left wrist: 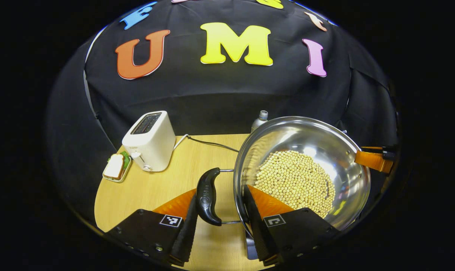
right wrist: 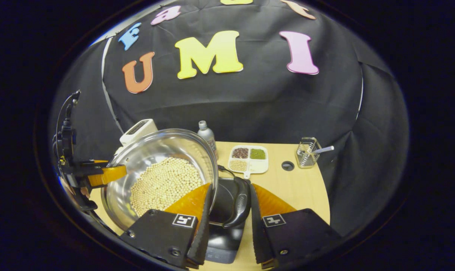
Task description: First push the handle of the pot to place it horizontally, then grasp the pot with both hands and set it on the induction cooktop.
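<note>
I judge the handle-pushing step done and the two-handed grasp in hand: the pot (left wrist: 302, 169), steel and holding a heap of pale beans (left wrist: 295, 182), appears lifted and tilted between my two tools.

Taking the pot as landmark and going left to right: well left of it stand a white toaster (left wrist: 149, 141) and a small dish with a sandwich (left wrist: 117, 167). At the pot's left rim, my left gripper (left wrist: 219, 226) has its jaws spread around the black side handle (left wrist: 207, 196); one finger touches it, but I cannot tell that both press. Behind the pot is a bottle (right wrist: 206, 136).

At its right rim, my right gripper (right wrist: 229, 226) straddles the other handle (right wrist: 239, 209), jaws likewise spread, not clearly pinching. Below that handle lies the dark induction cooktop (right wrist: 223, 241). Further right are a divided tray of grains (right wrist: 248, 159) and a wire holder (right wrist: 307, 152).

Next I'd close both grips firmly, level the pot so the beans stay in, and lower it onto the cooktop. The bottle and tray stand near the path.
</note>
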The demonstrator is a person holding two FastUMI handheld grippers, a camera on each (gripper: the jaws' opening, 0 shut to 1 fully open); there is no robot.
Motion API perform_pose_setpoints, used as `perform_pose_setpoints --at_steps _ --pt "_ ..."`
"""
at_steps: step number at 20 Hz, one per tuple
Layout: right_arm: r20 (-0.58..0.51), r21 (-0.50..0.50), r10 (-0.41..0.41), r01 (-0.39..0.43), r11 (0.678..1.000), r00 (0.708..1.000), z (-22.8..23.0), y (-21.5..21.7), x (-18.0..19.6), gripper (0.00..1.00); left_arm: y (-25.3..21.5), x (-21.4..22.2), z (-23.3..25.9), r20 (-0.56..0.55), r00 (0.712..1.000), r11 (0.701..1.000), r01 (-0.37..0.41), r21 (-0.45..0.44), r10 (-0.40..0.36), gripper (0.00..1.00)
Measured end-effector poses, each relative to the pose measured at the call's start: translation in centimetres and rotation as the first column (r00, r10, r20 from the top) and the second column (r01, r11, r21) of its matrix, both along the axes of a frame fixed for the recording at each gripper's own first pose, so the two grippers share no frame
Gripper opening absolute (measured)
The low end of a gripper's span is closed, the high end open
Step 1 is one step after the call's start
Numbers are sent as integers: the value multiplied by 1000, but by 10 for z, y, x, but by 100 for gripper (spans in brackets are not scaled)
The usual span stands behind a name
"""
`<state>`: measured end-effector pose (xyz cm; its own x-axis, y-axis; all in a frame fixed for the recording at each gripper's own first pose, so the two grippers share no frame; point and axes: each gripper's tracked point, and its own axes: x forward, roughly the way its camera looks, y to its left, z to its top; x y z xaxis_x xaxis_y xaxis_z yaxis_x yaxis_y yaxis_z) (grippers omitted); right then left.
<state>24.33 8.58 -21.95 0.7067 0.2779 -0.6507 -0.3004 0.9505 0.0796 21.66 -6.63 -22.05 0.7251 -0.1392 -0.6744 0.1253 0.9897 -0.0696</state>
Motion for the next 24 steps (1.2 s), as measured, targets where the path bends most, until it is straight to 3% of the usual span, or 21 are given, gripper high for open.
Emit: perform_pose_setpoints --at_steps 9,19,24 --pt "-76 21 -31 33 999 997 -54 -33 10 48 -34 1 -44 -51 998 999 36 10 -35 63" --pt "-101 30 -48 52 998 994 -103 -35 28 48 -38 21 -94 -57 998 999 34 -9 -35 64" --pt "-69 91 -55 62 994 996 -113 -35 31 57 -38 33 -91 9 1000 998 6 -68 -5 63"
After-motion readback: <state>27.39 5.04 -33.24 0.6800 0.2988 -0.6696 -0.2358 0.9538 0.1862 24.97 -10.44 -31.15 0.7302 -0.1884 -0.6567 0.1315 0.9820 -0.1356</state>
